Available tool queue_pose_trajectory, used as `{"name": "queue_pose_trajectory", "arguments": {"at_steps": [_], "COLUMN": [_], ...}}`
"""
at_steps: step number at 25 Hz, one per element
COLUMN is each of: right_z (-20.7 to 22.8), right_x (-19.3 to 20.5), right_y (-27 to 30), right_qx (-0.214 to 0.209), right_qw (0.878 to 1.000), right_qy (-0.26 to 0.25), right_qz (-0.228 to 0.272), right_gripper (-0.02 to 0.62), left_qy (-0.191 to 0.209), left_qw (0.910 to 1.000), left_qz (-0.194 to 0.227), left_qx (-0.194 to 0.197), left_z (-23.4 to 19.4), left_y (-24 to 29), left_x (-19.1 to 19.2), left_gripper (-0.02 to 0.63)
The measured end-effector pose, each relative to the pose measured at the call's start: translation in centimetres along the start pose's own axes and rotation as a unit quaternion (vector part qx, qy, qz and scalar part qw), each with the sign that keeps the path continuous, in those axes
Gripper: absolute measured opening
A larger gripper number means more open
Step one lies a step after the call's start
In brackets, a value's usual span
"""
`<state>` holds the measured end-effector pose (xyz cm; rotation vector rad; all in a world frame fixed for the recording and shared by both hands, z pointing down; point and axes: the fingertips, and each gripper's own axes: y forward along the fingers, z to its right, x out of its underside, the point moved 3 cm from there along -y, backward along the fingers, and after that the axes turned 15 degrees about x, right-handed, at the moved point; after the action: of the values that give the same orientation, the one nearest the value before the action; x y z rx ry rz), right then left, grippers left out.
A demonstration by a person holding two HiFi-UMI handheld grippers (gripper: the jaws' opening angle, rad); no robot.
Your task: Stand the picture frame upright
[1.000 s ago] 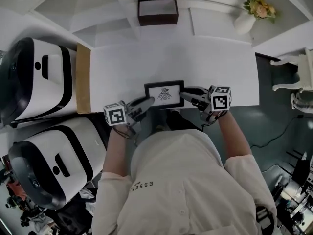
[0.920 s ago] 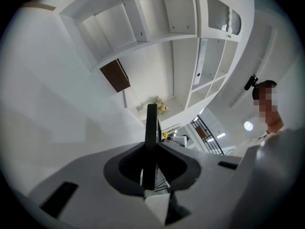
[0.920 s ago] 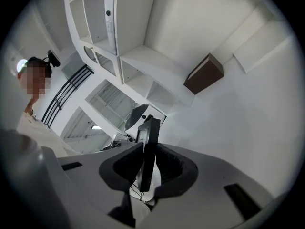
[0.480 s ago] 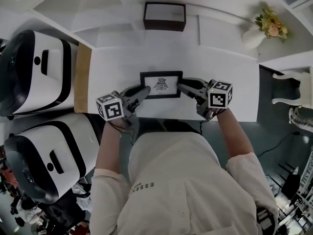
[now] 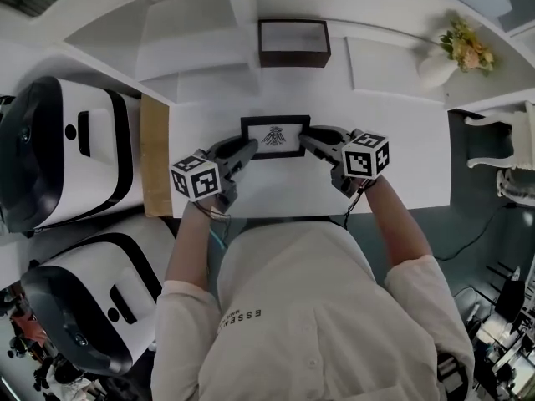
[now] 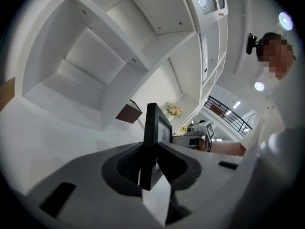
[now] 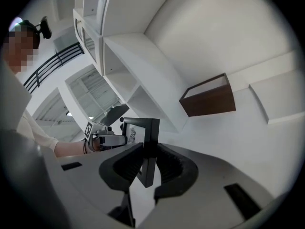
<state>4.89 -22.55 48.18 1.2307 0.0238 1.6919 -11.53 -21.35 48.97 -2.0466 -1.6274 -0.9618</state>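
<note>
- The small black rectangular picture frame (image 5: pixel 275 136), with a white print and a dark emblem, is sitting over the white tabletop (image 5: pixel 393 149), between the two grippers.
- The left gripper (image 5: pixel 248 146) is pinching the frame's left edge.
- The right gripper (image 5: pixel 308 141) is pinching its right edge.
- In both gripper views the frame is showing edge-on, clamped upright between the jaws.
- A dark brown open box (image 5: pixel 293 43) is resting well behind the frame, by the white shelving.

Left hand-held gripper (image 5: pixel 247 147), right hand-held gripper (image 5: pixel 306 140), jaws clamped on picture frame (image 5: pixel 275 136)
</note>
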Motion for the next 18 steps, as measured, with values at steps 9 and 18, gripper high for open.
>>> {"name": "queue_pose_trajectory", "arguments": {"at_steps": [9,18], "right_z": [-0.1,1.1], "right_x": [-0.5,-1.7], "right_y": [5.6,9.2], "right_qx": [0.075,0.130], "right_qw": [0.997,0.991], "right_qy": [-0.014,-0.021], "right_qz": [-0.015,-0.009], "right_gripper": [0.094,0.094], "left_qy": [0.038,0.063], "left_qw": [0.9986,0.9964], "left_qz": [-0.030,-0.039], "left_qx": [-0.022,-0.041], "left_z": [-5.6,-9.7], "left_y": [-2.0,-2.0], "left_x": [-1.6,-3.1], "left_gripper": [0.087,0.095]}}
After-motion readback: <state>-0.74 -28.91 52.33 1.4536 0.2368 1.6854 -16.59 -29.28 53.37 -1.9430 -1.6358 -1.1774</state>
